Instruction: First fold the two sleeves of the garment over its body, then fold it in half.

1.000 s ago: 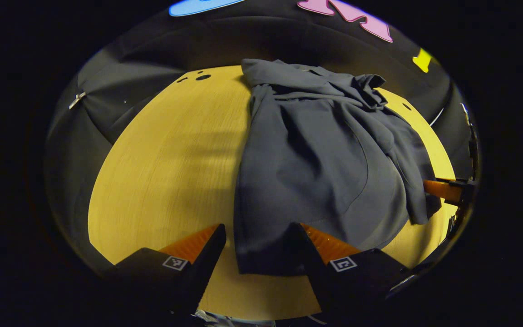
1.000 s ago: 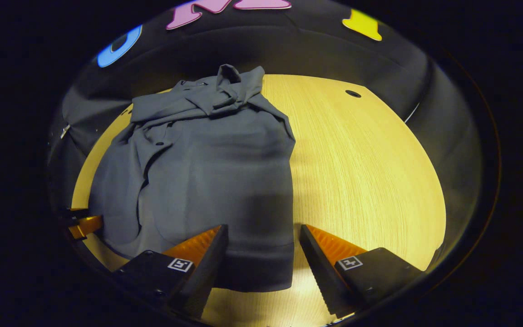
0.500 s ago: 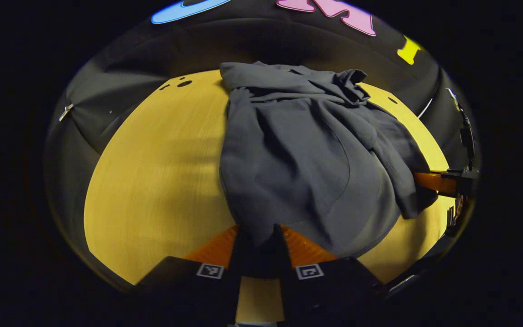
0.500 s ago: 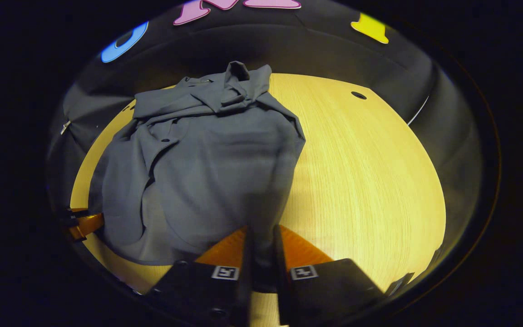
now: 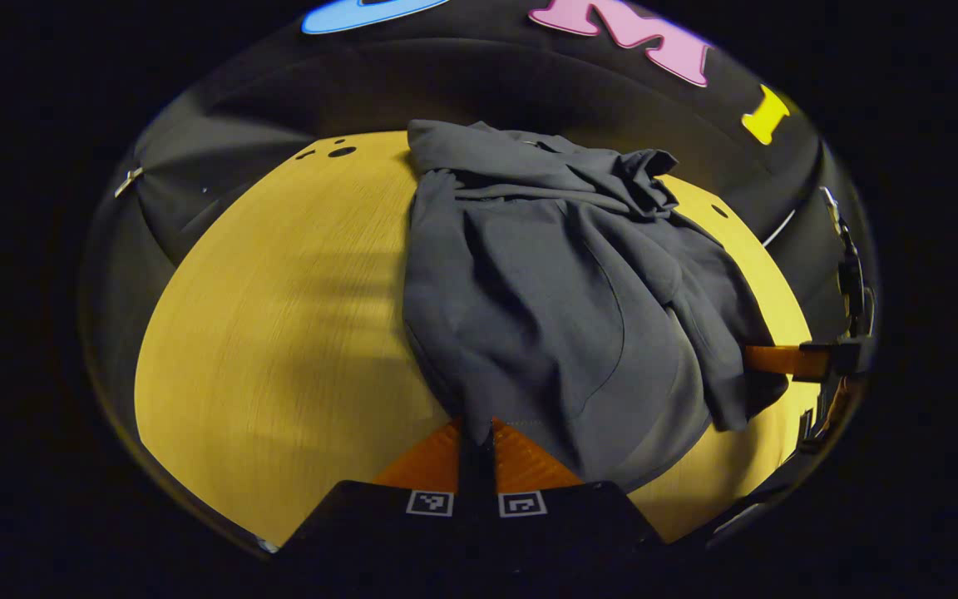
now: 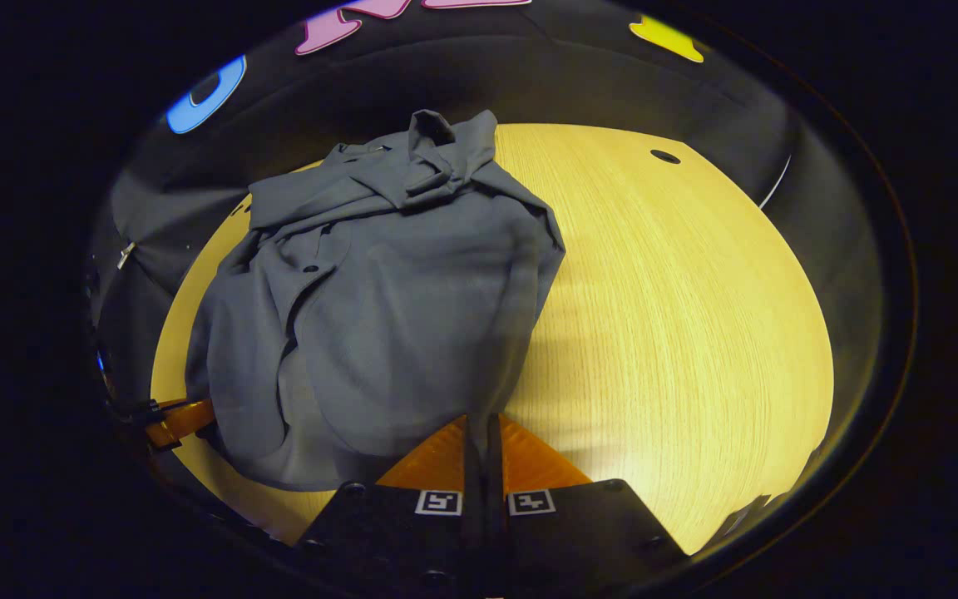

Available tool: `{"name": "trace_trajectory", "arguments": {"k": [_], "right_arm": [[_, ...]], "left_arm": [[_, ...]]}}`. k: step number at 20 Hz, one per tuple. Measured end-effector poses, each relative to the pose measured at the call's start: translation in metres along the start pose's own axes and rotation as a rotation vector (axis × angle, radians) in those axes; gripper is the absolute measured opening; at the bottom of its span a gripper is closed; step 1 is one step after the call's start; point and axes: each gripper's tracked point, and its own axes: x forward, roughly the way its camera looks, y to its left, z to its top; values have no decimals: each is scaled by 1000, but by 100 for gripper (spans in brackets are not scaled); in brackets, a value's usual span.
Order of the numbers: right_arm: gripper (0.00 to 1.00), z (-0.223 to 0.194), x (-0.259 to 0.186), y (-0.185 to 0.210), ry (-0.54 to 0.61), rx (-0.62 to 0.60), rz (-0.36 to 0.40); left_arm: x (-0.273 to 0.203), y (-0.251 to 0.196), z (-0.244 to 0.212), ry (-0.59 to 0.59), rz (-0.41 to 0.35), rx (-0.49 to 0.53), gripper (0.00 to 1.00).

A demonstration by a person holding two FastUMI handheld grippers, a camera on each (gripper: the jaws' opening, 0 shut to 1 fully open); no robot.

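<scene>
A dark grey garment [image 5: 562,283] lies on the wooden table [image 5: 279,333], its collar bunched at the far end. My left gripper [image 5: 476,433] is shut on the garment's near left hem corner, which rises into the fingers. In the right gripper view the same garment [image 6: 379,299] spreads to the left, and my right gripper [image 6: 484,428] is shut on its near right hem corner. The right gripper [image 5: 787,359] also pokes in at the right edge of the left gripper view, and the left gripper [image 6: 175,418] at the left edge of the right gripper view.
Bare table top [image 6: 678,316] stretches to the right of the garment, with a small round hole [image 6: 664,155] near the far edge. More holes [image 5: 341,151] sit at the far left corner. Black cloth walls surround the table.
Both grippers went from open astride the hem to shut on it. The near hem has gathered and lifted off the table, drawing the cloth into folds.
</scene>
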Motion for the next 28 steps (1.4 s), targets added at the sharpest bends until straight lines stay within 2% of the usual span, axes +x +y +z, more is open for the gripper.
{"name": "trace_trajectory", "arguments": {"k": [2,3,4,5,6,11,12,13,21,28], "right_arm": [[6,6,-4,4,-7,0,12],[6,11,-6,6,-14,-5,18],[6,16,-8,7,-23,-14,22],[6,21,-10,9,-31,-23,25],[6,26,-11,10,-40,-32,28],[5,64,-18,23,-97,-33,52],[6,74,-19,25,-112,-25,56],[6,83,-19,26,-124,-19,60],[6,177,-7,45,-246,-10,97],[6,265,9,55,-364,3,101]], "left_arm": [[-4,-5,6,-5,-26,-39,2],[-7,-5,10,-12,-34,-43,6],[-11,-6,16,-22,-43,-45,2],[-14,-8,23,-34,-55,-50,6],[-17,-11,32,-46,-66,-56,5],[-31,-19,84,-128,-103,-80,6],[-33,-20,97,-149,-109,-84,2],[-35,-20,111,-178,-124,-90,5],[-32,-10,209,-343,-161,-124,5],[-24,-15,303,-488,-171,-46,5]]}}
